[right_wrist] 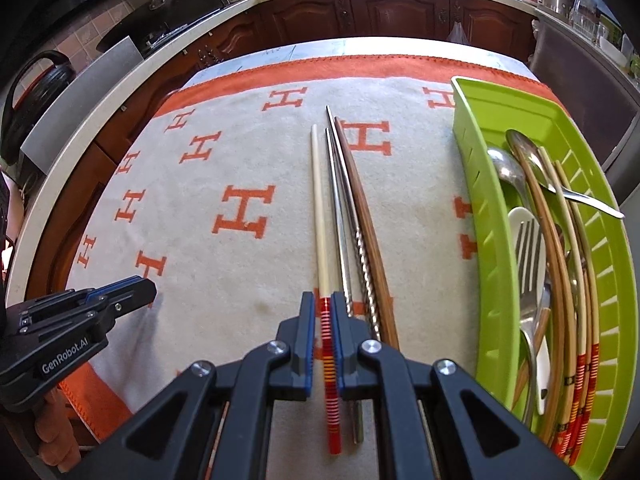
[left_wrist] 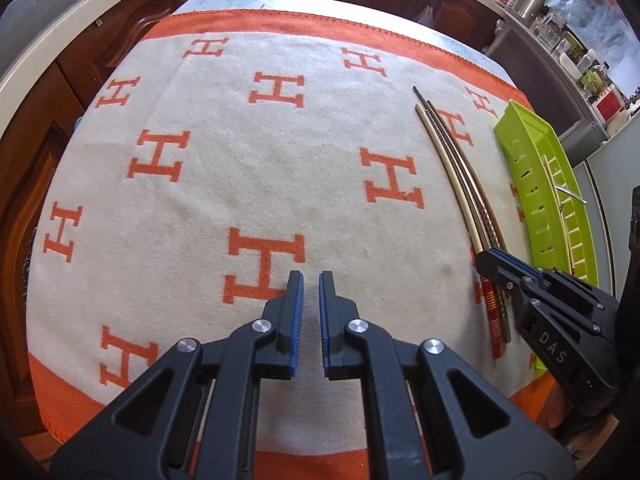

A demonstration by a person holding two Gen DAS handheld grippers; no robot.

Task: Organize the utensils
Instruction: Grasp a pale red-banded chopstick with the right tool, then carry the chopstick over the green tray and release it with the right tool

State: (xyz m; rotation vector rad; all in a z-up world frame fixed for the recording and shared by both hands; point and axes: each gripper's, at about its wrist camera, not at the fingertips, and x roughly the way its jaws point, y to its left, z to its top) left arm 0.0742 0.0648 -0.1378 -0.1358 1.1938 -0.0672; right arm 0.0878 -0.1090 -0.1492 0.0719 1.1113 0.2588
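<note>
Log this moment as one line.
right gripper: straddling red-banded cream chopstick | left gripper: empty | green plastic tray: utensils inside

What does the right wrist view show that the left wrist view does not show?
Only the right wrist view shows the contents of the green tray clearly: spoons, a fork and several chopsticks. It also shows the right gripper closed around the white chopstick at its red striped end.

Only the left wrist view shows the left gripper from behind, slightly open and holding nothing.

Both views show the orange and white blanket, the loose chopsticks lying on it beside the tray, and the kitchen cabinets behind.
</note>
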